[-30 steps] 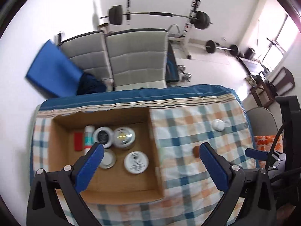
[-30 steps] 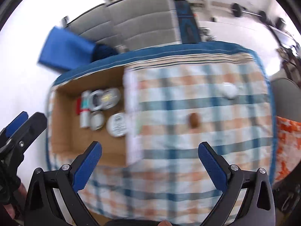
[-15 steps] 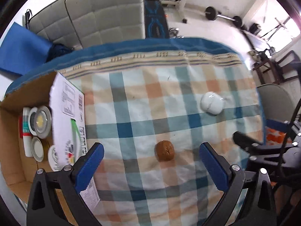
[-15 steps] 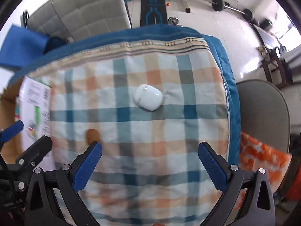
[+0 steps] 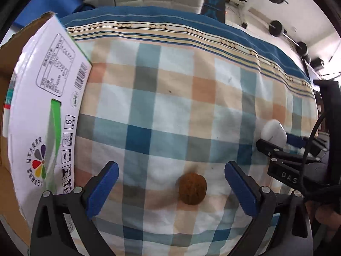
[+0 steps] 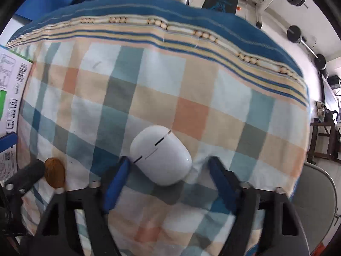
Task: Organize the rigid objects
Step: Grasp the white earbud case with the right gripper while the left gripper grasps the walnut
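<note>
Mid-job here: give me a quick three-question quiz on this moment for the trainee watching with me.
1. True or false: the left gripper has already clamped the brown nut.
2. Which object lies between the right gripper's fingers? A) white earbud case B) brown nut C) cardboard box
3. Fill in: the cardboard box stands on the checked cloth to the ___ of the nut in the left wrist view.

Key
1. False. Its blue pads stand wide apart on either side of the nut, touching nothing.
2. A. The white earbud case lies between the fingers, whose jaws are closing; no firm pinch shows yet.
3. Left.
</note>
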